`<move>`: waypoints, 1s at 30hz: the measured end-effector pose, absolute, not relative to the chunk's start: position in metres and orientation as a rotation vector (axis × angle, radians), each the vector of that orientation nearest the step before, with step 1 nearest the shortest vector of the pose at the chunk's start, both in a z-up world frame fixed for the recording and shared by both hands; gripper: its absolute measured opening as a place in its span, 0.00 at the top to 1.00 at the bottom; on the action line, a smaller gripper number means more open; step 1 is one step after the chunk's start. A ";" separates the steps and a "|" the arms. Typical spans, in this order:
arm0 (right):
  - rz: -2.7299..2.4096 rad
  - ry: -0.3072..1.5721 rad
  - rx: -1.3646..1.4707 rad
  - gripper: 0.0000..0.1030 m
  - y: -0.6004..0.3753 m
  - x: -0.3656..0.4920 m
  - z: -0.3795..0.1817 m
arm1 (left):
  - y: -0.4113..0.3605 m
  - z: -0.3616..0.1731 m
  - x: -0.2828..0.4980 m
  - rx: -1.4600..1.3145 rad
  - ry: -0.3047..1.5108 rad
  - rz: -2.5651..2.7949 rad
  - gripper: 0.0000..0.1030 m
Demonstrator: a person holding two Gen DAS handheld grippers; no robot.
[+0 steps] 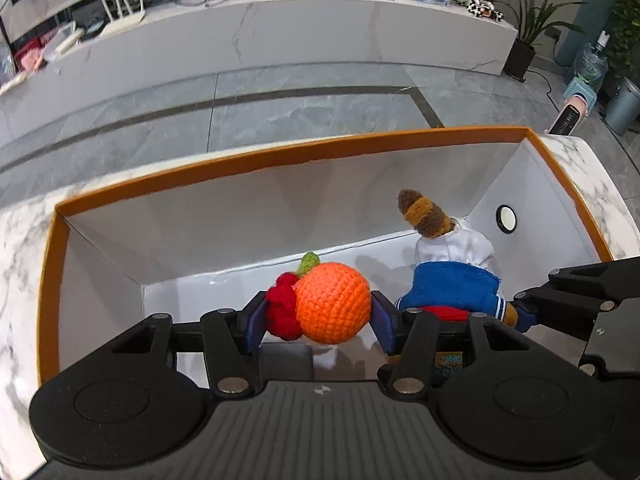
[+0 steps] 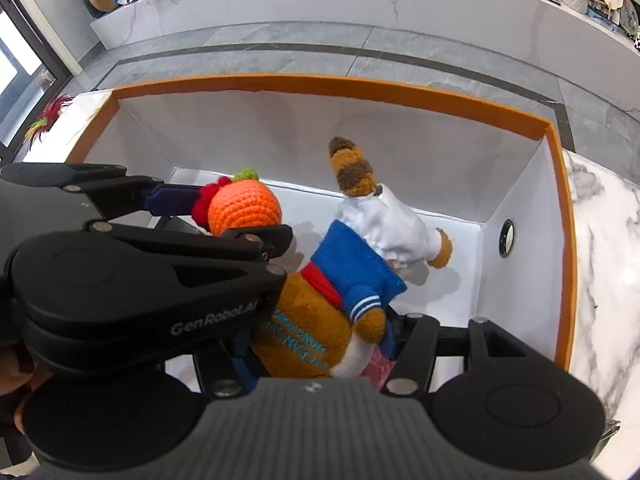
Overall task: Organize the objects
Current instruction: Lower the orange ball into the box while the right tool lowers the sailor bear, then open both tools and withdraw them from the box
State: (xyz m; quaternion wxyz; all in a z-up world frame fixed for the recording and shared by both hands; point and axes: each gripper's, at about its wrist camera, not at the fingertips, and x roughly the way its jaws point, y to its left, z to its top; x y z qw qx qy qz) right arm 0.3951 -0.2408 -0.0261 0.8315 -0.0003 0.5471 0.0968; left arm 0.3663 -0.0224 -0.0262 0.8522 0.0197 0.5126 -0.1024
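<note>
Hanging inside box (image 1: 256, 156): crocheted orange (image 1: 332, 302), plush toy (image 2: 320, 320), seemingly both tong-gripped.

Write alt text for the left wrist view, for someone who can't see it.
The left hand-held gripper grips a crocheted orange with a red knit piece over a white box with an orange rim. To its right, the right hand-held gripper holds a plush toy head-down in the box.
</note>
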 end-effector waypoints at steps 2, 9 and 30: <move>0.211 1.174 -0.003 0.40 -0.239 0.395 -0.028 | -0.017 -0.030 0.369 0.019 1.101 -0.215 0.41; 0.191 1.179 0.006 0.39 -0.234 0.407 -0.030 | -0.009 -0.037 0.374 -0.016 1.135 -0.204 0.40; 0.200 1.079 -0.080 0.30 -0.223 0.366 0.002 | -0.008 -0.006 0.358 -0.008 1.063 -0.206 0.25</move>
